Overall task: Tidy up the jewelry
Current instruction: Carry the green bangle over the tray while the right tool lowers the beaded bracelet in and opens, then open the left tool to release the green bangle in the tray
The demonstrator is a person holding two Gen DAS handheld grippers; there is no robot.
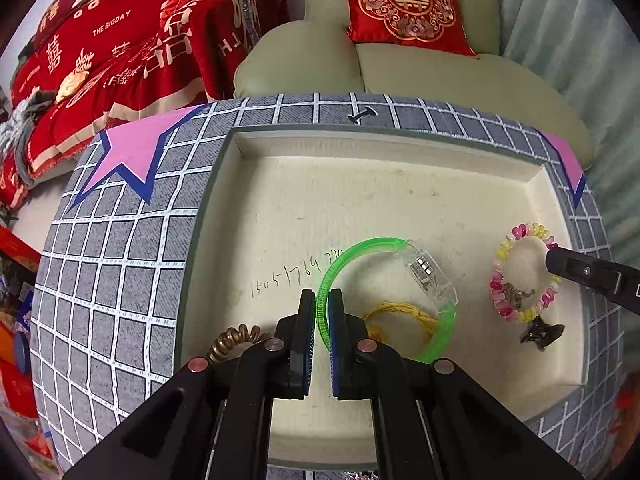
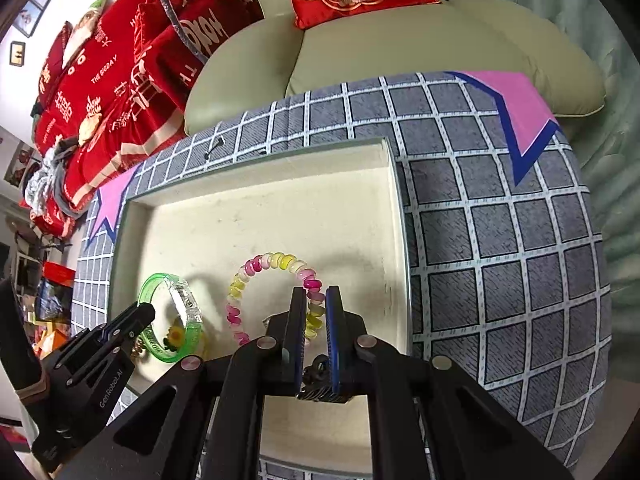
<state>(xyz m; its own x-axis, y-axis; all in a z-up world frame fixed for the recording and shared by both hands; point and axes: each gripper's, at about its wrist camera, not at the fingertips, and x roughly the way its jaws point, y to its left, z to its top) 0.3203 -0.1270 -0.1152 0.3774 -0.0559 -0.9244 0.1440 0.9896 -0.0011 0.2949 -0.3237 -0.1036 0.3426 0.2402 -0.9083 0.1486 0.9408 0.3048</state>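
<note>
A cream tray [image 1: 400, 184] sits on a grey grid tablecloth. My left gripper [image 1: 320, 298] is shut on a green translucent bangle [image 1: 360, 250] with a clear clasp and holds it over the tray. My right gripper [image 2: 316, 294] is shut on a pink, yellow and white bead bracelet [image 2: 256, 266] at the tray's right side. The bead bracelet [image 1: 500, 248] and the right gripper's fingers [image 1: 568, 262] also show in the left wrist view. The green bangle [image 2: 160, 280] and the left gripper [image 2: 142, 320] show in the right wrist view.
A yellow cord loop [image 1: 400, 310], a dark charm [image 1: 540, 334] and a bronze coil hair tie [image 1: 232, 340] lie in or at the tray. The tray [image 2: 256, 208] has low walls. A green sofa [image 1: 400, 76] with a red cushion stands behind the table.
</note>
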